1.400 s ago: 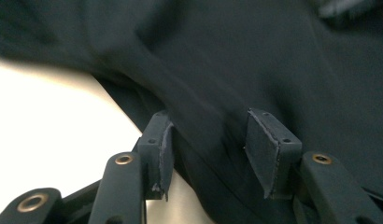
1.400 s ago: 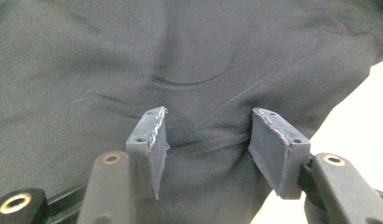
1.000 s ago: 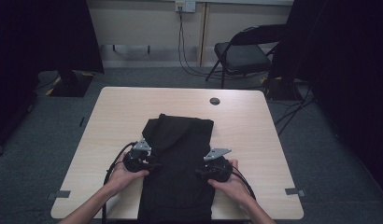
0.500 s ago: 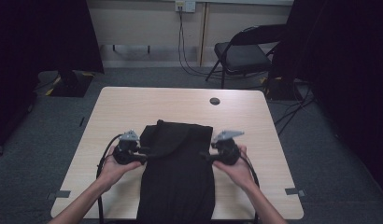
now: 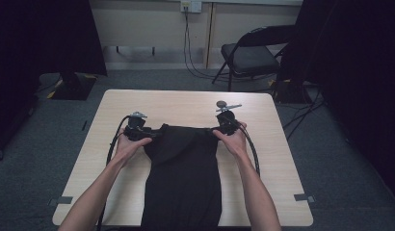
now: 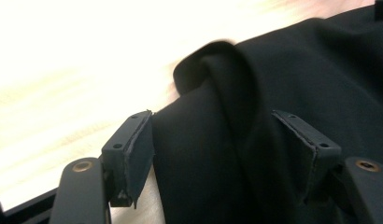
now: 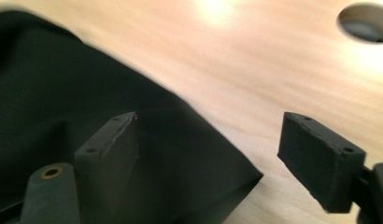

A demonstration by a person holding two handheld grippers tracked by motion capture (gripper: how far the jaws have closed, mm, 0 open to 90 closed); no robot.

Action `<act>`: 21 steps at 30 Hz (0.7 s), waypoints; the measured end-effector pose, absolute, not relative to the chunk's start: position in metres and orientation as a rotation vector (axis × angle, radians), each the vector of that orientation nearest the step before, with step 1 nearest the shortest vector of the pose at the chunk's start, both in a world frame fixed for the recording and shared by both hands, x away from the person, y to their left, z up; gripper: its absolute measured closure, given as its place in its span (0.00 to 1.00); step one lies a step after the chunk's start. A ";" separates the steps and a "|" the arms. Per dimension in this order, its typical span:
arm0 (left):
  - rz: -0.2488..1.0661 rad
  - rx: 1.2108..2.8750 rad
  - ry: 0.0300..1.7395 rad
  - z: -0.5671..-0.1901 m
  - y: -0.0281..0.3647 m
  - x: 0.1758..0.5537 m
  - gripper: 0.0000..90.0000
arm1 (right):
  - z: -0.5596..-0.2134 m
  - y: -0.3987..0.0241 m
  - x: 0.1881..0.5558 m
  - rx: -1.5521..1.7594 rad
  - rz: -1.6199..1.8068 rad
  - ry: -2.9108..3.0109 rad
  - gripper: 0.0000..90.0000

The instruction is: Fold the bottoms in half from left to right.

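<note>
We see black garment (image 5: 183, 178) at frame centre, running off table (image 5: 104, 159) near edge; bare wood left, right and beyond. Our left gripper (image 5: 136, 129) at garment's upper-left corner: jaws just opened wide, bunched fold (image 6: 213, 154) between pads, not pinched. Our right gripper (image 5: 226, 121) at upper-right corner: jaws just opened wide, cloth corner (image 7: 217, 186) lying free. Right gripper view shows table hole (image 7: 365, 22). No writing readable.

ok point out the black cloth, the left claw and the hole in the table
black cloth (image 5: 183, 183): high view, flat middle of the fabric
left claw (image 6: 231, 154): left gripper view, midway between its open fingertips
table hole (image 7: 367, 23): right gripper view, inside the round opening
</note>
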State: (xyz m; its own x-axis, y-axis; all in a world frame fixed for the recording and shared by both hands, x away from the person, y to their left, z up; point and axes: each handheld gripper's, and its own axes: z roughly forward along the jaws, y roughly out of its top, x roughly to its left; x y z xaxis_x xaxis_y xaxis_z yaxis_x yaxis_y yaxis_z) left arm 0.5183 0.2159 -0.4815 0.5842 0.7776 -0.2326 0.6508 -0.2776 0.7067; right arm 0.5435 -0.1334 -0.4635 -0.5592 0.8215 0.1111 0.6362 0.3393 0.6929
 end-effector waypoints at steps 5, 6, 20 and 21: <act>0.231 2.094 1.124 -0.488 0.206 0.519 0.30 | -0.478 -0.129 0.546 1.322 0.964 2.353 0.19; 0.234 2.096 1.123 -0.488 0.205 0.519 0.30 | -0.479 -0.128 0.545 1.318 0.954 2.359 0.20; 0.303 2.120 1.071 -0.492 0.183 0.524 0.25 | -0.491 -0.097 0.536 1.210 0.941 2.371 0.45; 0.303 2.120 1.071 -0.492 0.183 0.524 0.29 | -0.490 -0.094 0.534 1.192 0.960 2.377 0.57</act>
State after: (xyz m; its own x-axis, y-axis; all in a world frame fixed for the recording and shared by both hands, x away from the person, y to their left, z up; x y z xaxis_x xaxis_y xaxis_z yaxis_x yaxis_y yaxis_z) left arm 0.5242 0.1832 -0.4921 0.6255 0.7725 -0.1096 0.6006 -0.3871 0.6995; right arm 0.5344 -0.0944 -0.4901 -0.6043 0.7965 0.0196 0.5868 0.4282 0.6873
